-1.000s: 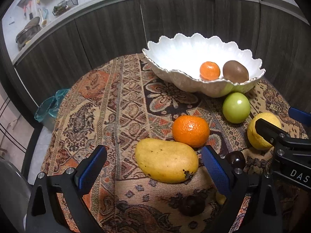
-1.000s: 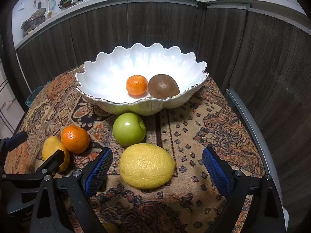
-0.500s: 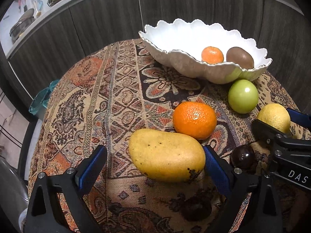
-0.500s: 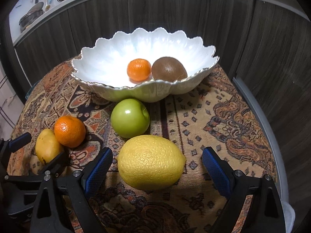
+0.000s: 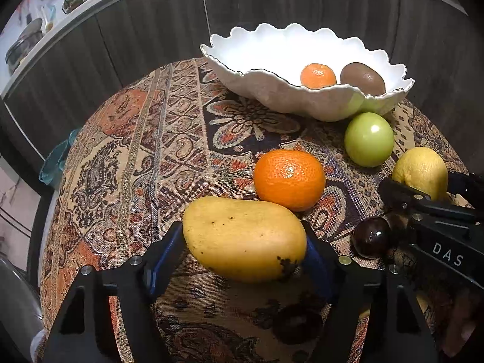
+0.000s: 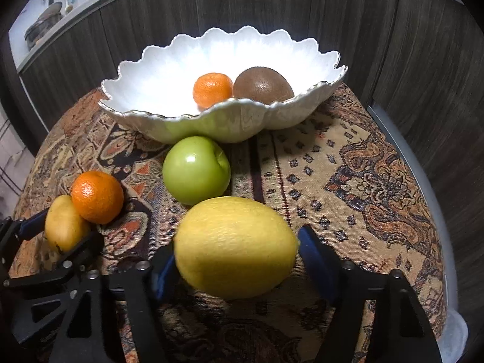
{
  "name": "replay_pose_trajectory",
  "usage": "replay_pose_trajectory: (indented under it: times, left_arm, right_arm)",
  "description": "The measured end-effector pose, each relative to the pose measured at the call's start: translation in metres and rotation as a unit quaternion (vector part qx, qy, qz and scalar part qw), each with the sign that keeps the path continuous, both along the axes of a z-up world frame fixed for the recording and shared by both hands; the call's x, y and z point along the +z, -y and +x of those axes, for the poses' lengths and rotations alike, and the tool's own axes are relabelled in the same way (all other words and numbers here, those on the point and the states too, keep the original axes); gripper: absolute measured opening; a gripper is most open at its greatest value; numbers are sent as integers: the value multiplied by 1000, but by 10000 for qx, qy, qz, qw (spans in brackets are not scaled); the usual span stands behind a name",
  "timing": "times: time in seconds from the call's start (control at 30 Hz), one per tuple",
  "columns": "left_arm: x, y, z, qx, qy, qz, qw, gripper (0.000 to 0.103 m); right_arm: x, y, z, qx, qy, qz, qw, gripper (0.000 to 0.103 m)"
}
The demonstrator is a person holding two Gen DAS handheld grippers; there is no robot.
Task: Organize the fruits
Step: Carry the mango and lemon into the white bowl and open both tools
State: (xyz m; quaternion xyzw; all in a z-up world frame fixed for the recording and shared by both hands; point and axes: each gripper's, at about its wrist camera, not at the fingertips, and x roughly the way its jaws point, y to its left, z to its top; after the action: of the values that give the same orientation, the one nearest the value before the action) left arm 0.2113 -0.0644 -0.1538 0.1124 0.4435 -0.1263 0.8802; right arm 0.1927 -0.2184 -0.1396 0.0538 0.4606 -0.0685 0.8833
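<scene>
1. A white scalloped bowl (image 6: 157, 81) stands at the far side of a round table covered by a patterned cloth (image 5: 145, 157); inside it lie a small tangerine (image 6: 213, 89) and a brown kiwi (image 6: 262, 85), side by side and touching, toward the bowl's right part; the other half of the bowl's floor is bare white.
2. Outside the bowl, on the cloth, a green apple (image 6: 196, 169) sits just in front of the bowl's near wall; an orange (image 5: 289, 179) lies to its left, well apart from the bowl; a dark plum (image 5: 371, 237) rests on the cloth between the two grippers.
3. The left gripper (image 5: 243, 249) pinches a yellow mango (image 5: 244, 239) across its length, one blue pad at each end; the mango's far edge is touching or just short of the orange, which one cannot be told.
4. The right gripper (image 6: 237, 255) clasps a lemon (image 6: 236, 246), its blue pads pressed against the lemon's two ends; the lemon sits just in front of the apple.
5. Whether mango and lemon rest on the cloth or are raised off it cannot be told.
</scene>
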Motion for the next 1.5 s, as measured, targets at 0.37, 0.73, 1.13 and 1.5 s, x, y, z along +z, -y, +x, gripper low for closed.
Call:
replay_pose_trajectory:
  times: [0.37,0.73,1.13,1.5]
  left_arm:
    - [6,-3,-4,67,42,-4,10000,72]
    - [24,-9,-13,105,224,-80,9997,72]
    - [45,-10,-15,121,427,-189,9988,72]
    - [65,-6,-8,115,650,-282,9974,72]
  right_arm:
    - [6,0,-5,-7,64,-12,10000,67]
    - [23,-5,-13,19,263,-18,9996,67]
    - [45,-6,-19,4,490,-104,9987,67]
    - [63,0,-16,-47,704,-158,9974,67]
